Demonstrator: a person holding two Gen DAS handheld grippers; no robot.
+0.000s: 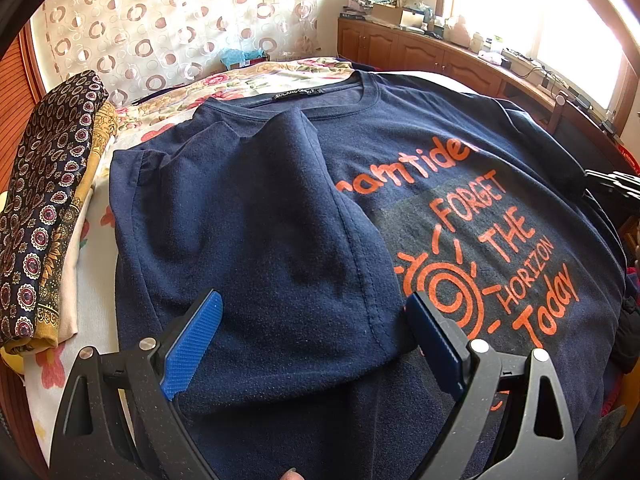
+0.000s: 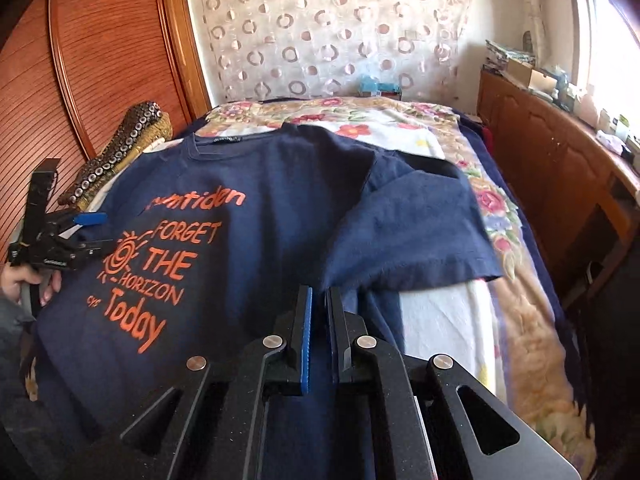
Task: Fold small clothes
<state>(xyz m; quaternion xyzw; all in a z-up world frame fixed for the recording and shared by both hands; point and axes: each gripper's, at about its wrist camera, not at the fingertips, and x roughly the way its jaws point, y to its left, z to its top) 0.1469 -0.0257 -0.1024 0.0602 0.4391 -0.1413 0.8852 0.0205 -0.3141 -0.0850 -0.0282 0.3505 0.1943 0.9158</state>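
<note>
- Two grippers are on one navy t-shirt [image 1: 460, 152] spread print-up on the bed [image 2: 436, 328]. Nearest in the right wrist view, the right gripper [image 2: 319, 300] has its blue pads nearly together. The right edge of the shirt sits right at the tips and the fabric looks blurred there, so my guess is it's pinching that side to carry it inward, but I can't swear cloth is actually between the pads.
- Left gripper [image 1: 316, 320] is the opposite: jaws spread wide, holding nothing, hovering over the left sleeve [image 1: 280, 208], which already lies flipped over the shirt body. Looks to me like that side's fold is done and the gripper is just parked there.
- In the right view you can see a hand [image 2: 24, 280] gripping the handle of that left tool at the shirt's left edge.
- Further out, the right sleeve [image 2: 416, 236] still sticks out flat over the white floral sheet, so that side isn't folded yet.
- Beyond the collar, the flowery bedspread runs back to a circle-patterned curtain [image 1: 160, 28].
- Off to the left sits a stack of patterned folded cloth [image 1: 48, 208], probably the finished pile.
- Wooden cabinet [image 2: 560, 168] along the window side, cluttered top.
</note>
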